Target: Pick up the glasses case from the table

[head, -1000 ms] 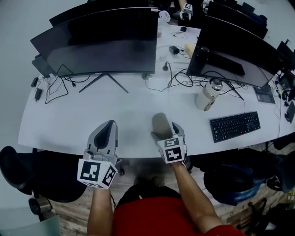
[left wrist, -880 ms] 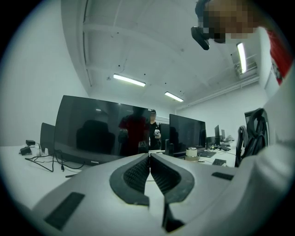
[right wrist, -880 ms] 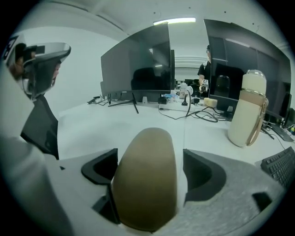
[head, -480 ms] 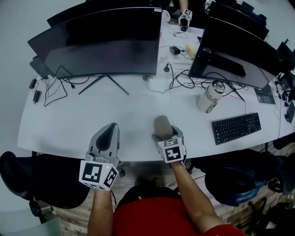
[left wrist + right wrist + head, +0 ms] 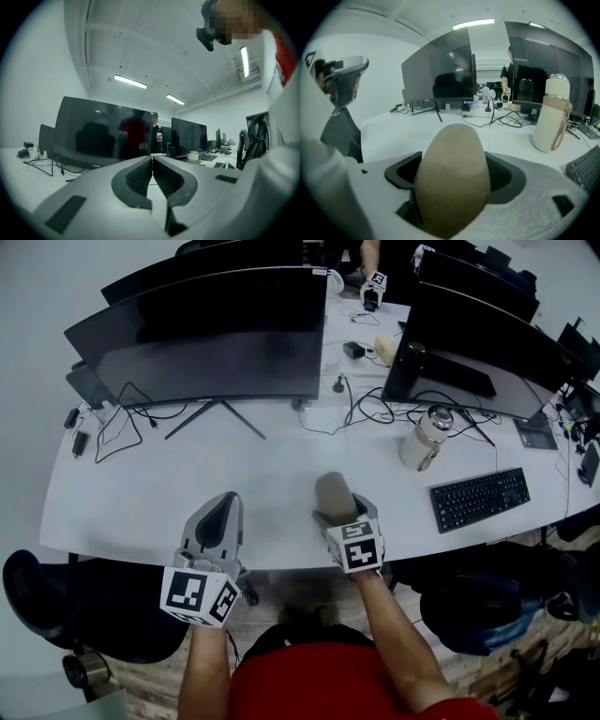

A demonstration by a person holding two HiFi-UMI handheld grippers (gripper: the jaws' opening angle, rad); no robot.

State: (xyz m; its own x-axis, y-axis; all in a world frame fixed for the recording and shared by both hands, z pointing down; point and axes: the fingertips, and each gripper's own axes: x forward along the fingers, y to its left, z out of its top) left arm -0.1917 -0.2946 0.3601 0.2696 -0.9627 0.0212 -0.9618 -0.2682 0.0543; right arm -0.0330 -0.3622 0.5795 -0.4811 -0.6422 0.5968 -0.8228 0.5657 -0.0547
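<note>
A tan, rounded glasses case point(image 5: 331, 493) lies near the front edge of the white table point(image 5: 141, 493). My right gripper point(image 5: 342, 512) has a jaw on each side of it. In the right gripper view the case point(image 5: 452, 150) fills the gap of the right gripper point(image 5: 453, 174). The jaws are closing and both black pads point(image 5: 403, 172) lie against its sides. To its left my left gripper point(image 5: 223, 507) rests at the table edge. In the left gripper view the left gripper point(image 5: 152, 164) is shut with nothing between its ribbed pads.
A cream bottle point(image 5: 422, 435) stands right of the case, with a black keyboard point(image 5: 478, 498) beyond it. Two large dark monitors point(image 5: 206, 334) point(image 5: 478, 334) and tangled cables point(image 5: 366, 404) fill the back. A black chair point(image 5: 37, 587) sits at the left.
</note>
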